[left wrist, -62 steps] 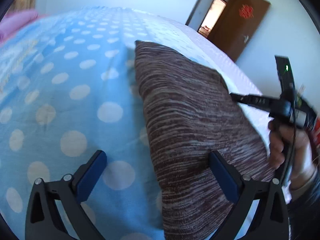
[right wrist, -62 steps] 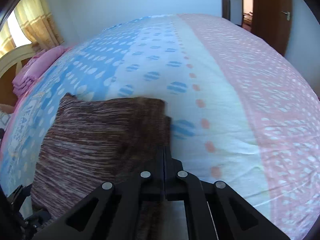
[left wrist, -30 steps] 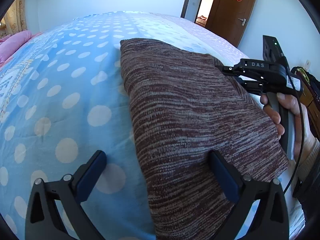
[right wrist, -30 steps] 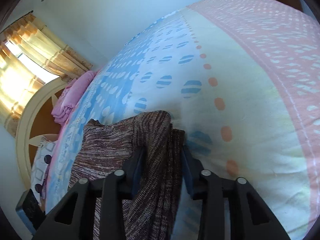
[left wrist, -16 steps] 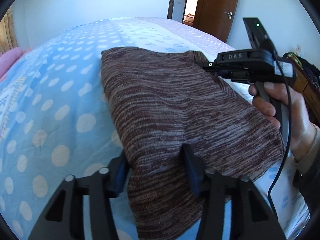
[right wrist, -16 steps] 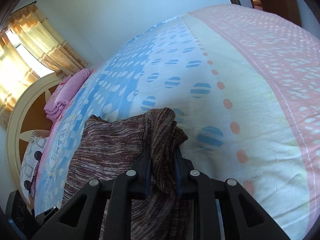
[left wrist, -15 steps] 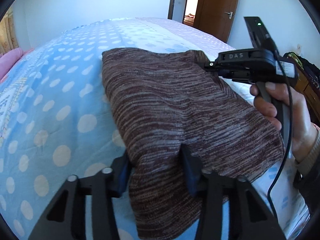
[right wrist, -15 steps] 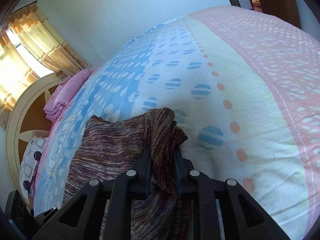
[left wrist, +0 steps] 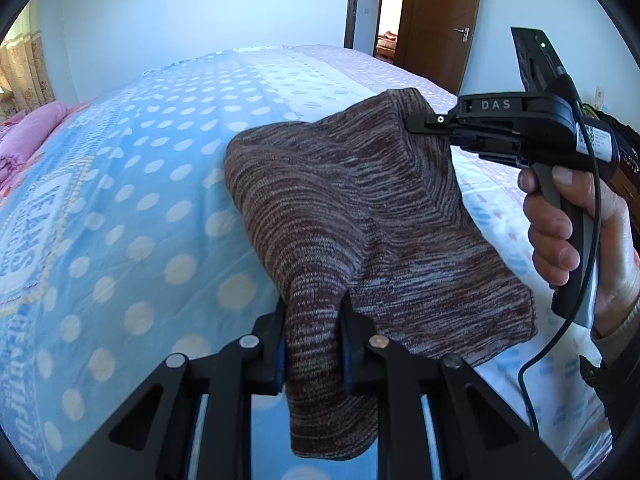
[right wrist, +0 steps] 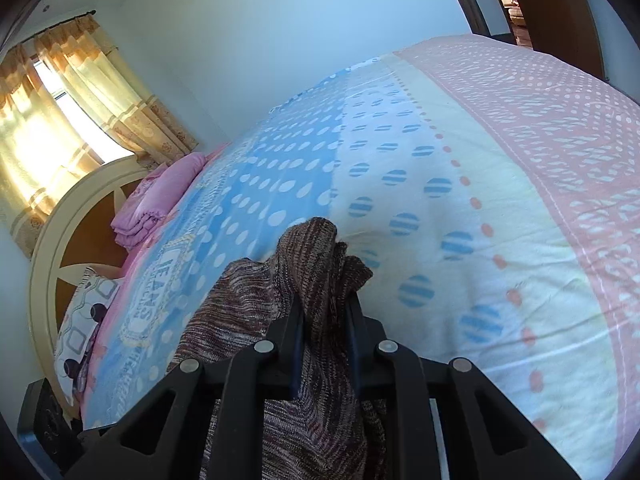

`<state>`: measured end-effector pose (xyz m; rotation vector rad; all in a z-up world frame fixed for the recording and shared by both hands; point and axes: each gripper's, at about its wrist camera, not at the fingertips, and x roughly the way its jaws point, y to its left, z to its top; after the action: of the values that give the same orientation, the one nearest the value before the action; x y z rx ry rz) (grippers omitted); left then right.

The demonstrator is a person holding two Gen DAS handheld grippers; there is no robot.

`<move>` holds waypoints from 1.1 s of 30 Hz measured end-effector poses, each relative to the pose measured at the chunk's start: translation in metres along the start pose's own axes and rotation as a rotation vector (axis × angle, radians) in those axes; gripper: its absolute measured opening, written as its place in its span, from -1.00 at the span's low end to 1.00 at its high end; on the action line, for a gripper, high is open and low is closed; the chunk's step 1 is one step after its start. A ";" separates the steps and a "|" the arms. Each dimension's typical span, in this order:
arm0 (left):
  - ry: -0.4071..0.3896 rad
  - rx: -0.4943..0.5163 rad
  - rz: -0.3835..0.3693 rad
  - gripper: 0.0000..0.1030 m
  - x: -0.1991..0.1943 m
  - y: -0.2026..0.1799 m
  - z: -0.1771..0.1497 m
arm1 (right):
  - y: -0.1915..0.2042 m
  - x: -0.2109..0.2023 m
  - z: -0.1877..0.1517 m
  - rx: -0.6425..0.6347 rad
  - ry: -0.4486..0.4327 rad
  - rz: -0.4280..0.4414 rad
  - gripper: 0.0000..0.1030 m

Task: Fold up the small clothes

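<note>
At lower centre, the left gripper (left wrist: 313, 336) is closing narrow on the brown knit garment (left wrist: 360, 216); the right gripper (right wrist: 325, 320) pinches its other edge.

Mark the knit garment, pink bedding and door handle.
knit garment (left wrist: 360, 208), left wrist view, middle of the lifted cloth
pink bedding (right wrist: 160, 200), right wrist view, folded stack
door handle (left wrist: 461, 31), left wrist view, lever

Black tongs (left wrist: 313, 340) with blue pads, silver screws, "DAS" lettering, a black cable (left wrist: 560, 332).
</note>
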<state>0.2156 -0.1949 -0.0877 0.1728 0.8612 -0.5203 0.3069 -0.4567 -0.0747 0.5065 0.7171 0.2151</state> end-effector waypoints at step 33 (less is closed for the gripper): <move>-0.067 -0.101 0.172 -0.60 -0.119 0.085 -0.091 | 0.186 0.042 -0.078 -0.148 0.121 0.226 -0.66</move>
<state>0.1334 -0.0460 -0.0614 0.1342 0.7971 -0.3196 0.2819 -0.2533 -0.0531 0.4350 0.7552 0.5102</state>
